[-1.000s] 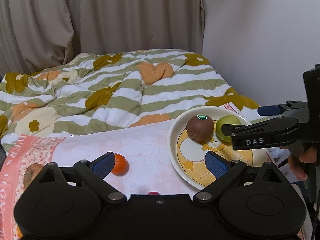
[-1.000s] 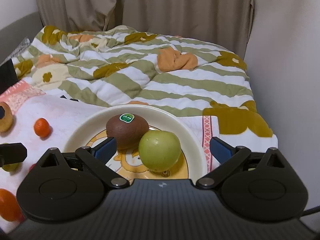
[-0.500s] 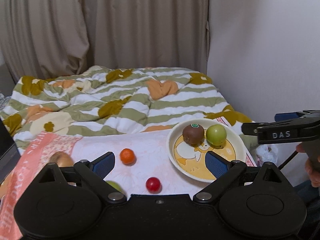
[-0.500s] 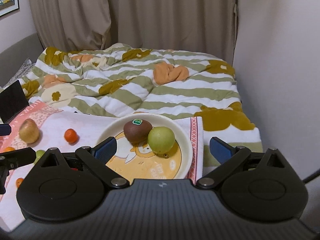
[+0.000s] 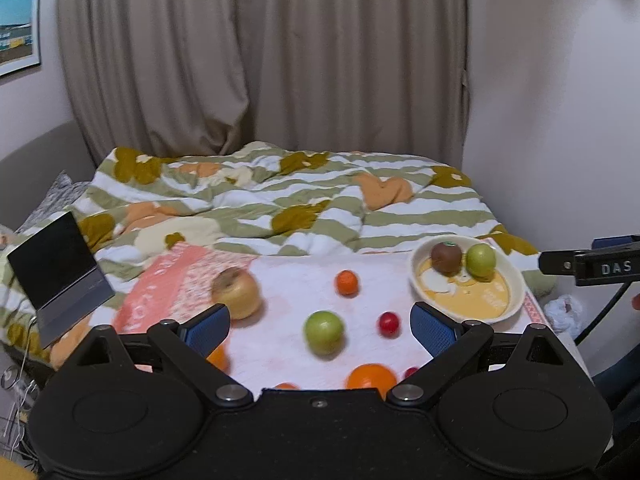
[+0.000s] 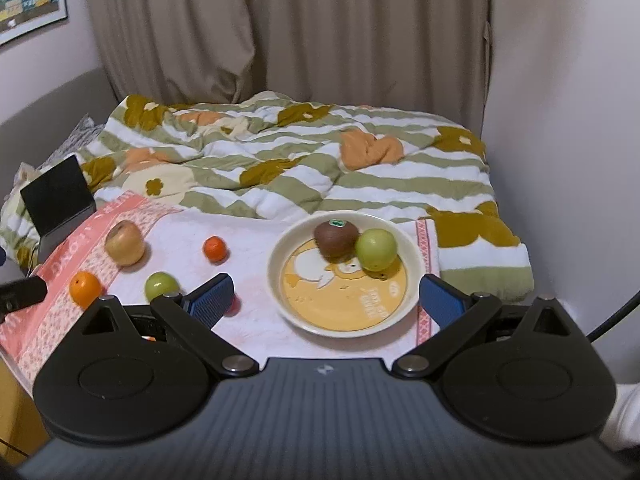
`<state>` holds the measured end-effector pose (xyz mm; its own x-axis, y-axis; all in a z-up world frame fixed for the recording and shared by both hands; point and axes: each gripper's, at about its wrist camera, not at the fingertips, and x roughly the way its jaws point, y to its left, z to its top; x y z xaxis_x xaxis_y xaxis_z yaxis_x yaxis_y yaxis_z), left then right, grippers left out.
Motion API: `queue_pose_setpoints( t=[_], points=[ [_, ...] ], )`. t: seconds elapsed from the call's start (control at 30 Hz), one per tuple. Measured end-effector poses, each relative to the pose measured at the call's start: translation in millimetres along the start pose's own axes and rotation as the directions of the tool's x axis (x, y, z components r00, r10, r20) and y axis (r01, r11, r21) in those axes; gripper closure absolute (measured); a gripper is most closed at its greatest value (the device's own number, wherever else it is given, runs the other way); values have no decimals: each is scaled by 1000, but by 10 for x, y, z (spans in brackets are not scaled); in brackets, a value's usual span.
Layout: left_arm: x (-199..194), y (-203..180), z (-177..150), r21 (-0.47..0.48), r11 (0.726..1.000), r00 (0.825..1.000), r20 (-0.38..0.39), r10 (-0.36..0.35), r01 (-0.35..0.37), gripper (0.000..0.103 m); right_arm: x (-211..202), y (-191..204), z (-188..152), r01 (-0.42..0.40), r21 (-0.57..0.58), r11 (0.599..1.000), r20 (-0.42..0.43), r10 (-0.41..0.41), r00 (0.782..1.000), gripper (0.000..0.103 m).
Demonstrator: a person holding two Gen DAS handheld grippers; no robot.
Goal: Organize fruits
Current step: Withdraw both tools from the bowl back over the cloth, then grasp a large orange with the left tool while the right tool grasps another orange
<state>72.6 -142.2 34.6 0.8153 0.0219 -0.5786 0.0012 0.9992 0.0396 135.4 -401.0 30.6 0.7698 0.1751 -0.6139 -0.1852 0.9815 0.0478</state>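
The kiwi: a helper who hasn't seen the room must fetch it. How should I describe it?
Find the cream plate on the pink cloth before the striped quilt. Two fruits sit touching there; the kiwi is brown with a green sticker, left of the green apple.
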Motion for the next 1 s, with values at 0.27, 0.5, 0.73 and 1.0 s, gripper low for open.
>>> queue_pose_setpoints(
  t=[0.27, 0.5, 0.73, 1.0],
  points=[
    [-124, 598, -155, -16, 1000, 998, 56, -4, 5, 4, -147, 658, -176, 17, -22, 1000, 7, -17, 1000, 0],
    [15, 1013, -239, 38, 999, 998, 52, -40, 38, 4, -102, 1204, -355, 68, 44, 997, -19, -67, 998, 0],
    [325, 1397, -387, 76, 993, 996, 12, -92, 91, 4, 108, 1587, -614, 140, 149, 979, -72, -131, 989, 0],
    [840, 1686, -567, 88, 984, 987, -48, -151, 154, 6, 462, 1913, -893, 189, 194, 963, -121, -168, 978, 0]
  ],
)
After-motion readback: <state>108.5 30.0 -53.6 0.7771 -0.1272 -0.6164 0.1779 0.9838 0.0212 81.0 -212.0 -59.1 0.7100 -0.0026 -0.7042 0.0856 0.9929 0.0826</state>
